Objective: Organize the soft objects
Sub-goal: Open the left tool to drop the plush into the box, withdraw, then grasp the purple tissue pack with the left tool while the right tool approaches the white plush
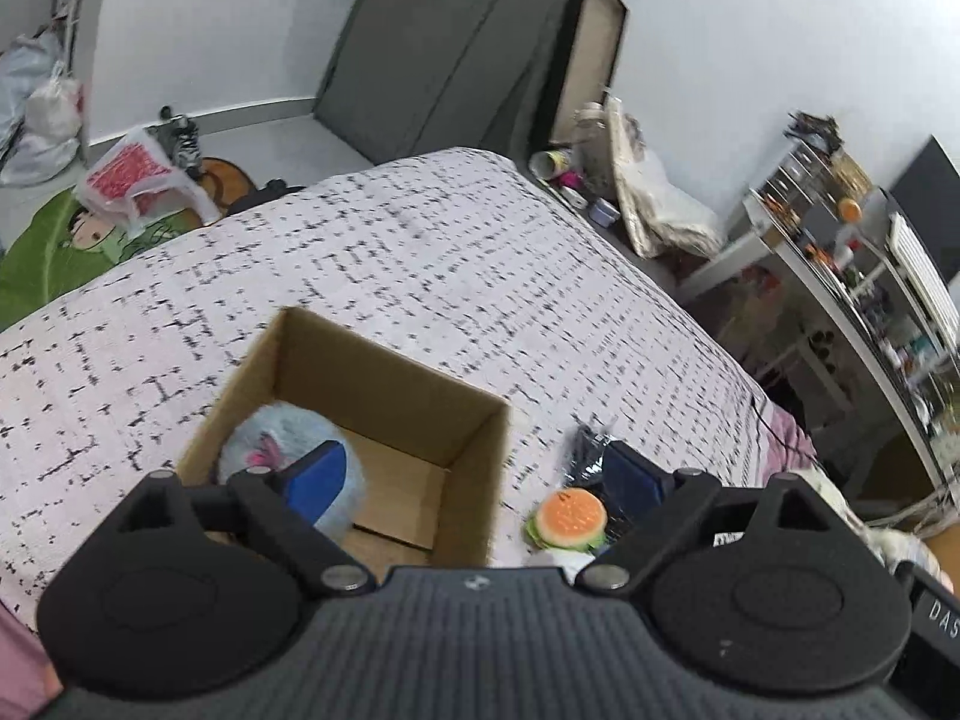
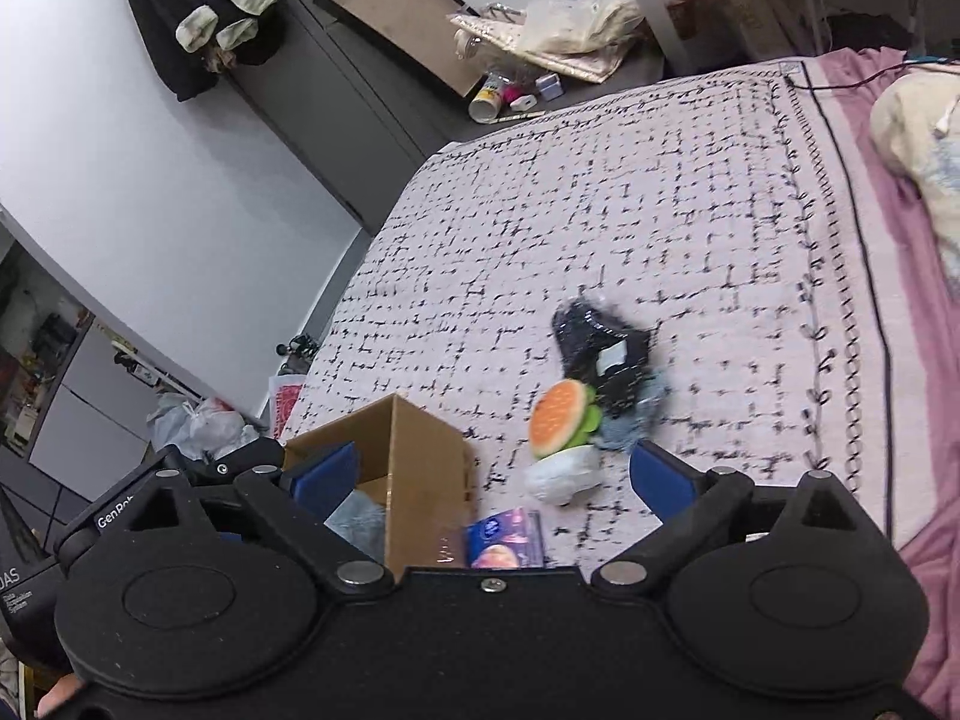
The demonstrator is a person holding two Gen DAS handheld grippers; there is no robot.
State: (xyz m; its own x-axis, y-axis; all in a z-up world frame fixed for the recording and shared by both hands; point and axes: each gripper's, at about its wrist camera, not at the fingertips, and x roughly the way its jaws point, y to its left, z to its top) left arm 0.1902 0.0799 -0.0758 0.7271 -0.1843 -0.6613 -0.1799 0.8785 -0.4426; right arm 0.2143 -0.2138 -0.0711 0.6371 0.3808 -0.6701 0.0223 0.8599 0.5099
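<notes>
An open cardboard box [image 1: 360, 372] stands on the bed and shows in the right wrist view [image 2: 420, 450] too. A fluffy pale-blue plush [image 1: 282, 444] with a pink bow lies inside it. A burger plush [image 1: 570, 519] [image 2: 561, 420] lies right of the box beside a black shiny packet [image 2: 600, 348], a white soft lump [image 2: 561, 474] and a blue-grey cloth [image 2: 630, 426]. A small blue-pink pack [image 2: 507, 543] lies near the box. My left gripper [image 1: 474, 480] is open and empty above the box's right wall. My right gripper [image 2: 492, 480] is open and empty above the box and pack.
The bed has a white black-checked cover [image 1: 420, 252] with a pink sheet [image 2: 912, 300] and a cream pillow [image 2: 924, 144] at the right. Shelves [image 1: 870, 276] and bags [image 1: 648, 198] stand beyond the bed. A green rug [image 1: 60, 252] and plastic bags [image 1: 138, 180] lie on the floor.
</notes>
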